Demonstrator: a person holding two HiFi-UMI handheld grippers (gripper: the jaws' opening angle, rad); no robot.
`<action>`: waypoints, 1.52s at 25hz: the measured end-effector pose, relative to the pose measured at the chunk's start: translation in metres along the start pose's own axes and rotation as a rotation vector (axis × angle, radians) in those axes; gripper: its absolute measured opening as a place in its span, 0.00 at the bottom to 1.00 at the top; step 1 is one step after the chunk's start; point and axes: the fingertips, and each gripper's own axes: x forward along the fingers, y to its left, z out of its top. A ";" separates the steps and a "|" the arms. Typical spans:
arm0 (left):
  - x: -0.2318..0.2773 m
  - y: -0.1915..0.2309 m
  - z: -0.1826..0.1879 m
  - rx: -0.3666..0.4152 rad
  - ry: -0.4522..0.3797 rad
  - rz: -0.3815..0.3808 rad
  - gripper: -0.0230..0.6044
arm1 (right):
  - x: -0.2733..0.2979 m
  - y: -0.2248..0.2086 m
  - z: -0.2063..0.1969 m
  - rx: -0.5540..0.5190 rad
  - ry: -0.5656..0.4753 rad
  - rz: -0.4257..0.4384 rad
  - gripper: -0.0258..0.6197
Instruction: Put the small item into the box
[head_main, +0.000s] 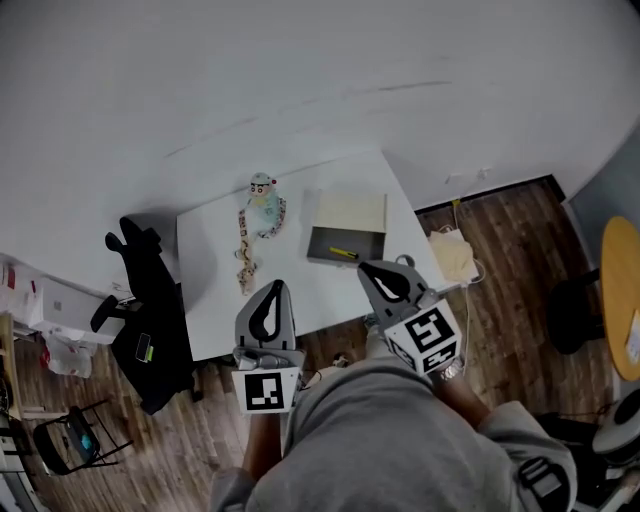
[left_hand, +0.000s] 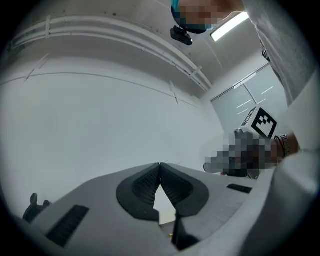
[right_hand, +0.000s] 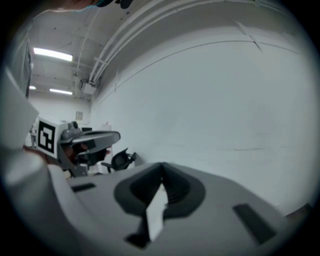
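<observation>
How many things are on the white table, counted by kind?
Toy figure: 1
Patterned strand: 1
Open box: 1
Small yellow item, lying in the box: 1
Total: 4

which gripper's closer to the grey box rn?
Right. The right gripper hovers just off the grey box's near right corner. The left gripper is farther off, toward the box's near left. Both are shut.

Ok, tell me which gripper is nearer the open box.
The right gripper: its tip shows right beside the box, while the left gripper hangs further off to the left.
</observation>
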 end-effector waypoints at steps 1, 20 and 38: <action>-0.001 0.000 0.000 0.002 0.002 -0.001 0.09 | -0.001 0.000 0.002 0.003 -0.011 -0.001 0.09; -0.001 -0.006 -0.005 -0.006 0.006 -0.022 0.09 | -0.003 -0.001 0.010 0.009 -0.049 -0.010 0.09; -0.006 -0.002 -0.020 -0.031 0.038 -0.007 0.09 | 0.008 -0.002 -0.002 0.050 -0.016 0.005 0.09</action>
